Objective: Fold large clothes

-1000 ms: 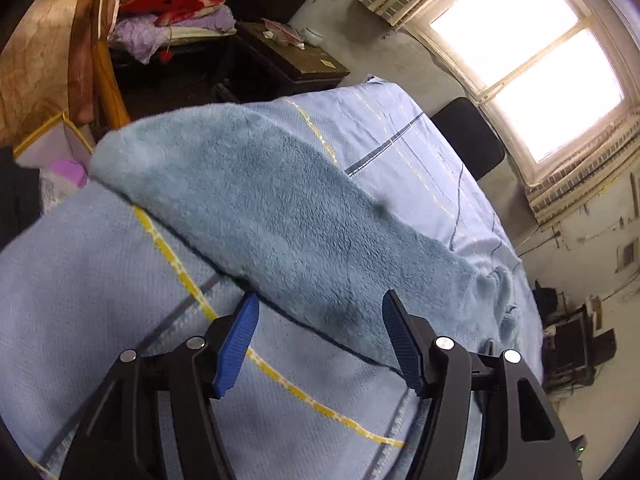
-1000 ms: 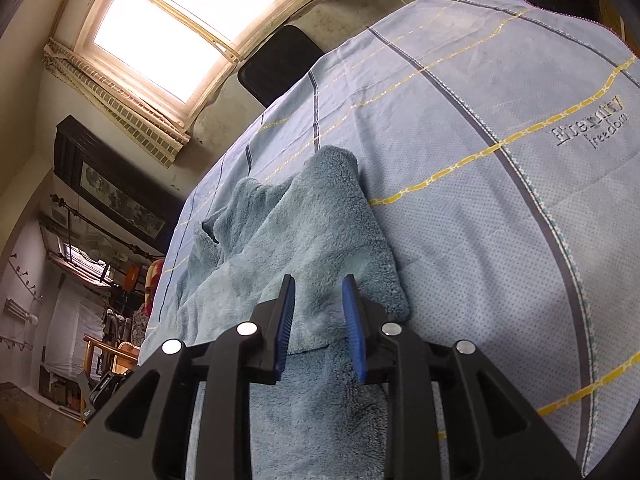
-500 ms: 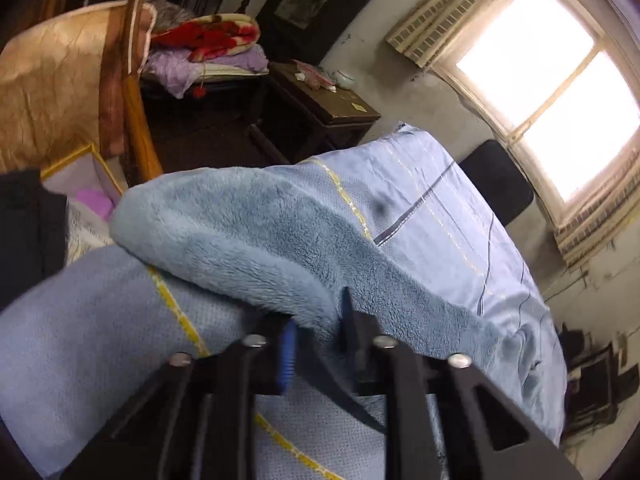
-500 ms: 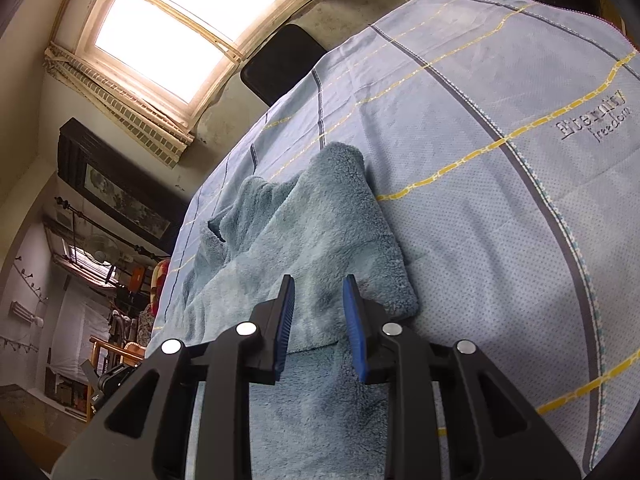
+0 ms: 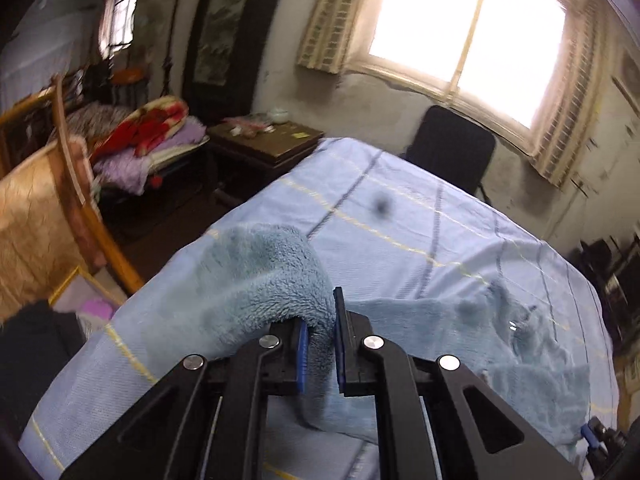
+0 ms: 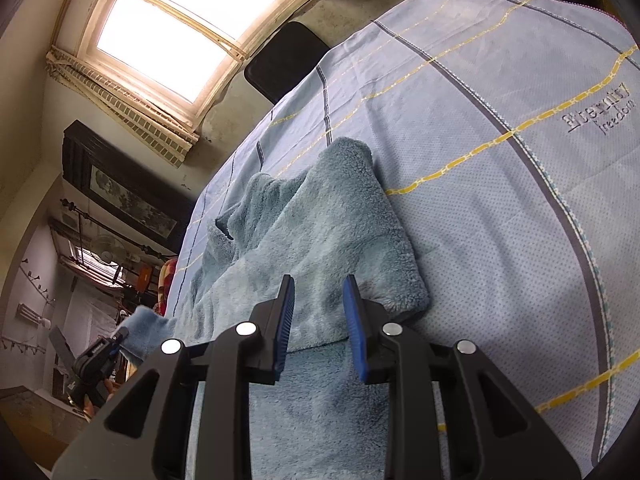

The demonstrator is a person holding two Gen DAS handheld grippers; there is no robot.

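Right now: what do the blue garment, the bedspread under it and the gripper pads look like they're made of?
Garment: plush fleece or terry, matte, with deep fuzzy pile. Bedspread: thin woven or quilted cloth, probably cotton blend, with dotted texture, printed yellow and grey lines. Left gripper pads: blue, likely ribbed rubber or plastic; the frame is black plastic.

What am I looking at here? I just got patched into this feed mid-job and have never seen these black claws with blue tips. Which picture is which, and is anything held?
There is no robot: a person holds a two-finger claw in each hand, with a fisheye camera on each looking along its fingers. One picture is from the left claw, the other from the right claw. Both look over a bed with a light blue checked bedspread, on which lies a fluffy blue fleece garment. The left claw is shut on a bunched edge of that garment, raised off the bedspread. The right claw is open just above the garment, holding nothing. A window and a dark chair stand behind the bed.
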